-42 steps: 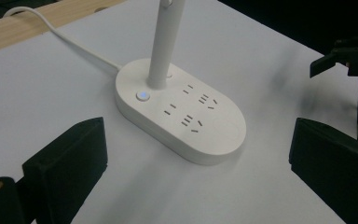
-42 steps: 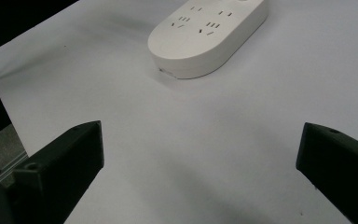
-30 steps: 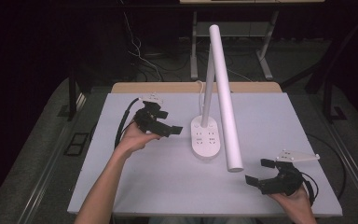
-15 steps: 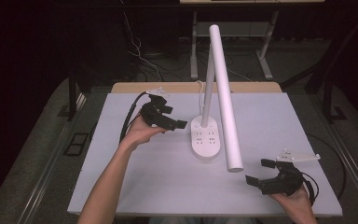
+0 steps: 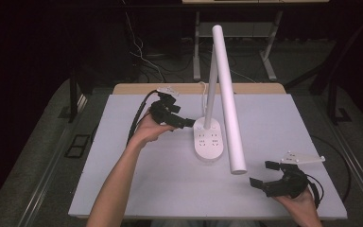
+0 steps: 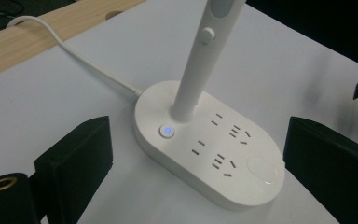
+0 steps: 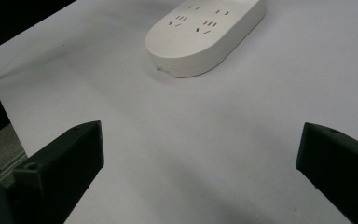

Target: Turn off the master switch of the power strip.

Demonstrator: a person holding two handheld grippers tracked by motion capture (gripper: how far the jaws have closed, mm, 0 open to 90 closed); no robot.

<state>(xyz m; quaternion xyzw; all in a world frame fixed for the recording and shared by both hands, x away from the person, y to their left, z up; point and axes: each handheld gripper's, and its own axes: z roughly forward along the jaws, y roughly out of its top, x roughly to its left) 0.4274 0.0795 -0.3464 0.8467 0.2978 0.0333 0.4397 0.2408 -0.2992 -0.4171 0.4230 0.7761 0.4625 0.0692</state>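
step: we are bringing the spread left tongs [image 5: 185, 124] up to the lamp base [image 5: 208, 143] | right tongs [image 5: 264, 175] spread, idling over the bench [image 5: 123, 165] | next: likely pressing the lit button [image 6: 167, 131]

**Bright table, dark room**

In the high view the white table [image 5: 170, 189] is evenly lit from above, while the surroundings at the frame's top and sides sink to near black. Shadows on it are faint. The picture is soft and slightly grainy. In the left gripper view the lamp base [image 6: 209, 140] is sharp, with a small blue glow at its button [image 6: 167, 131]; the near black jaws blur. The right gripper view shows soft shadow patches on the table at lower centre.
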